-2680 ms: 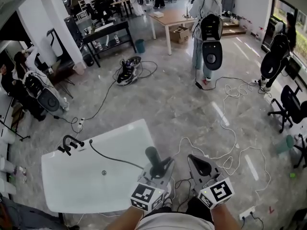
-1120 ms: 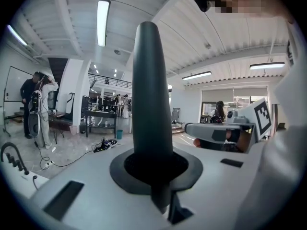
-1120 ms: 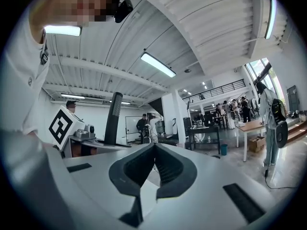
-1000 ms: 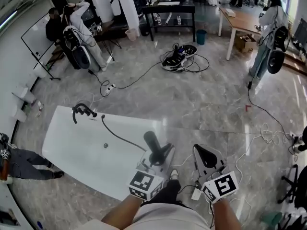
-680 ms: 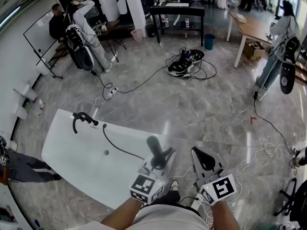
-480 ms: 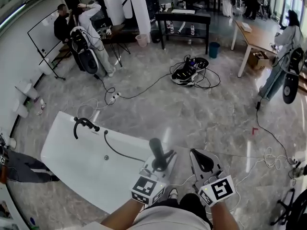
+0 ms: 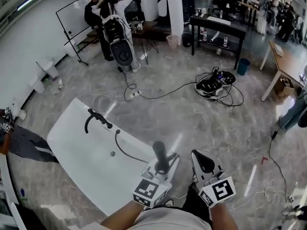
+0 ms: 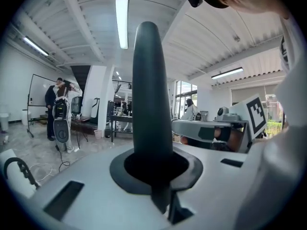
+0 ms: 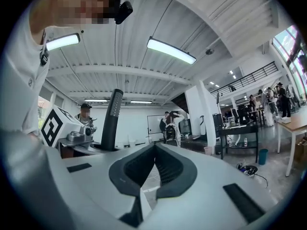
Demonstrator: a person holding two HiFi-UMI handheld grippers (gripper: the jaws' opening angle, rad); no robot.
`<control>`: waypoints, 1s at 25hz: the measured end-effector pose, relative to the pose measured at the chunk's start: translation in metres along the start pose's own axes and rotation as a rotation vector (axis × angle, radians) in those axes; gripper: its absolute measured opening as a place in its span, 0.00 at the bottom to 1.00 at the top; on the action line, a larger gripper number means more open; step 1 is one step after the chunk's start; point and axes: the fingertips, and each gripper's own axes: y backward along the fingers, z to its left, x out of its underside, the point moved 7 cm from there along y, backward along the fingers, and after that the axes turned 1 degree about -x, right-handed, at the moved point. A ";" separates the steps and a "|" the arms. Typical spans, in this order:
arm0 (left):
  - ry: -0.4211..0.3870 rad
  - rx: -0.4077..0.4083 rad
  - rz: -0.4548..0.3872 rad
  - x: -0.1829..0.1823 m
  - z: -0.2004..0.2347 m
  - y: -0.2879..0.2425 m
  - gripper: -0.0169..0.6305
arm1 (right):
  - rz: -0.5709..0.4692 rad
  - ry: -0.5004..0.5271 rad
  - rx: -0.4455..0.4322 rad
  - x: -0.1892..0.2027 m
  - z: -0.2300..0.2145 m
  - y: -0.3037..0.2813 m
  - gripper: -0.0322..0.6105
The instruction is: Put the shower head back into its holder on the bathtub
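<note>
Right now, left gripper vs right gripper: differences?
Left gripper is clamped on the dark shower head, which stands upright between its jaws; right gripper is shut and empty. Left is nearer the bathtub than right. Both are white, held side by side.

Bathtub (image 7: 72, 143) on the floor (image 7: 192, 114), left of centre in the head view. Tap fitting (image 7: 96, 120) on the tub's far rim. Hose (image 7: 125, 152) runs from just beside the fitting across the tub's right edge to the shower head (image 7: 159, 150). The shower head stands upright between the left gripper (image 7: 164, 166) jaws, just off the tub's near right corner. Right gripper (image 7: 200, 158) just right of the left one, over the floor, apart from the tub. Cable bundle (image 7: 216, 85) on the floor well behind, to the right, with a table (image 7: 218, 23) behind it
</note>
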 end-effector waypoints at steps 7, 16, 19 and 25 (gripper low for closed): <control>0.034 -0.167 -0.014 -0.014 0.026 -0.066 0.08 | 0.013 -0.003 -0.171 -0.005 -0.076 -0.057 0.07; 0.060 -0.434 -0.037 -0.034 0.054 -0.124 0.08 | 0.043 -0.009 -0.416 -0.006 -0.156 -0.123 0.07; 0.067 -0.505 -0.036 -0.038 0.062 -0.122 0.08 | 0.054 -0.024 -0.488 -0.001 -0.155 -0.142 0.07; 0.111 -0.652 -0.045 -0.034 0.096 -0.108 0.08 | 0.092 -0.016 -0.645 0.009 -0.135 -0.190 0.07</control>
